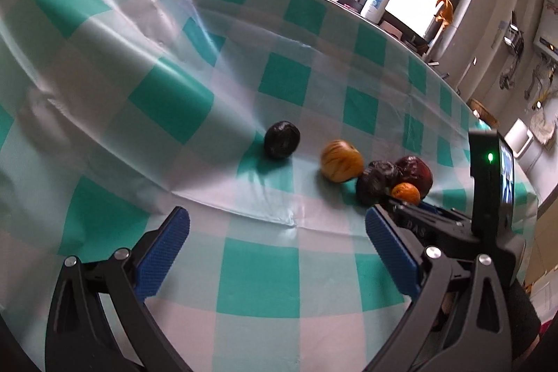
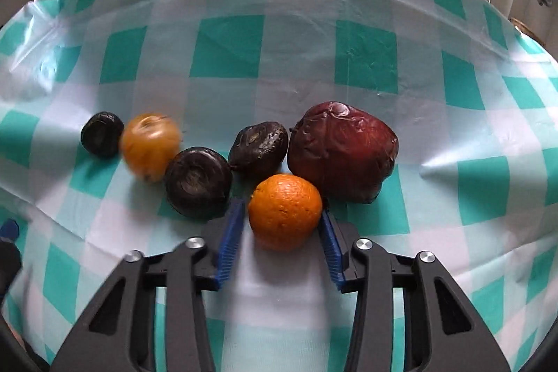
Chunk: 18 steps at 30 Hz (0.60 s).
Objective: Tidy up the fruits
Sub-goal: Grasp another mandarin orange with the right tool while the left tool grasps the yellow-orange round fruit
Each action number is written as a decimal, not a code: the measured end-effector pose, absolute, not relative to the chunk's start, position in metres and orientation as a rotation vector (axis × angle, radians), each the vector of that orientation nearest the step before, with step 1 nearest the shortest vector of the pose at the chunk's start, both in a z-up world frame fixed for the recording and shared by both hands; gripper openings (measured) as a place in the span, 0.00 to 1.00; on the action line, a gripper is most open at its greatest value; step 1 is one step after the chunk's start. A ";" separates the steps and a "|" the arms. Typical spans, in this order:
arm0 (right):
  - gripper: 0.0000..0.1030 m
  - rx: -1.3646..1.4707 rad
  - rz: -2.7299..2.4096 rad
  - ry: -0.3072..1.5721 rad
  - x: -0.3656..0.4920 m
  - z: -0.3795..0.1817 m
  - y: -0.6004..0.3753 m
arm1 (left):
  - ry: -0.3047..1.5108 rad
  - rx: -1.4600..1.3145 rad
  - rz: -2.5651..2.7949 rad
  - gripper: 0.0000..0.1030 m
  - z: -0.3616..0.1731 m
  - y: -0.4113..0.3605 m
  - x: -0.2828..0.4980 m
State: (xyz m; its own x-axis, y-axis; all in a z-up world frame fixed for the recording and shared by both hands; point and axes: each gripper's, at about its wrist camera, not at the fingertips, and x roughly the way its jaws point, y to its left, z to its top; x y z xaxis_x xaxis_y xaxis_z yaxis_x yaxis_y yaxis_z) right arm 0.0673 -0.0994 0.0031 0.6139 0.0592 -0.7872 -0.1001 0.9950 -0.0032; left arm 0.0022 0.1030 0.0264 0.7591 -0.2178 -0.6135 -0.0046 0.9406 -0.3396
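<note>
The right hand-held gripper (image 2: 283, 232) is bracketing the orange (image 2: 285, 211) on the worktop (image 2: 296, 44), pads beside it, contact unclear; squeeze squarely at its widest part. Just behind the orange are crowding a dark fruit (image 2: 198, 182) and a wrinkled red fruit (image 2: 343, 150). The left hand-held gripper (image 1: 275, 250) is hanging spread, empty.

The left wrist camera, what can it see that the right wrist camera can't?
Only the left wrist view shows the white bottle by the window, the left gripper with its jaws wide open over the tablecloth, and the right gripper's body from outside. Only the right wrist view shows the third dark fruit and the right gripper with its jaws on either side of the orange. Both show the orange, the big red fruit and the yellow fruit.
</note>
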 end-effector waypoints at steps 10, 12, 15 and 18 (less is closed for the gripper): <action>0.35 0.215 0.169 0.847 0.000 0.011 -0.173 | 0.720 -0.285 -0.188 0.98 0.025 0.089 0.000; 0.35 0.319 0.191 0.824 -0.011 0.009 -0.198 | 0.716 -0.263 -0.210 0.98 0.026 0.083 -0.001; 0.35 0.418 0.208 0.765 -0.029 0.008 -0.212 | 0.694 -0.202 -0.225 0.98 0.028 0.072 -0.007; 0.36 0.442 0.232 0.739 -0.033 0.007 -0.211 | 0.704 -0.204 -0.237 0.98 0.027 0.071 -0.005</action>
State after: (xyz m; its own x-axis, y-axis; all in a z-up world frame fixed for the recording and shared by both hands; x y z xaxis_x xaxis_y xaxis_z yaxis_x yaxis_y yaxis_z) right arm -0.0327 -0.2109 0.0071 0.7192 0.3550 -0.5972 -0.0490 0.8834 0.4661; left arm -0.0051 0.0708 0.0270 0.7375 -0.2830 -0.6132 0.1463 0.9534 -0.2641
